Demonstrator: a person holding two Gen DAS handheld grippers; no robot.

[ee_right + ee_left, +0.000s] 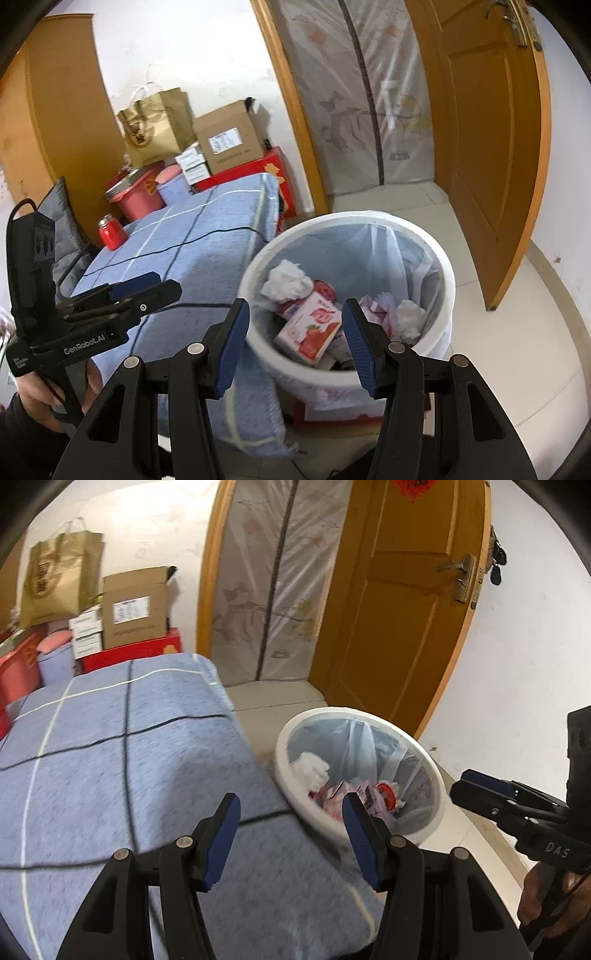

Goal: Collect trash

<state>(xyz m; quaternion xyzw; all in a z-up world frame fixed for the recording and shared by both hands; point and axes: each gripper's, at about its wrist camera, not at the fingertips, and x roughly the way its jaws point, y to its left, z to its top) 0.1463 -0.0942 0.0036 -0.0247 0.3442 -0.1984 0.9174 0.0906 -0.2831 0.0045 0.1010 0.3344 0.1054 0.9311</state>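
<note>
Hovered with both tools empty and jaws apart, left tool over the blue checked bed, right tool above the white lined bin beside it, cartons and crumpled tissue already inside, probably done dropping.

Left gripper and right gripper gape, empty.

Bed, blue checked cover, bore a red jar; tiled floor carried the white bin beside it.
</note>
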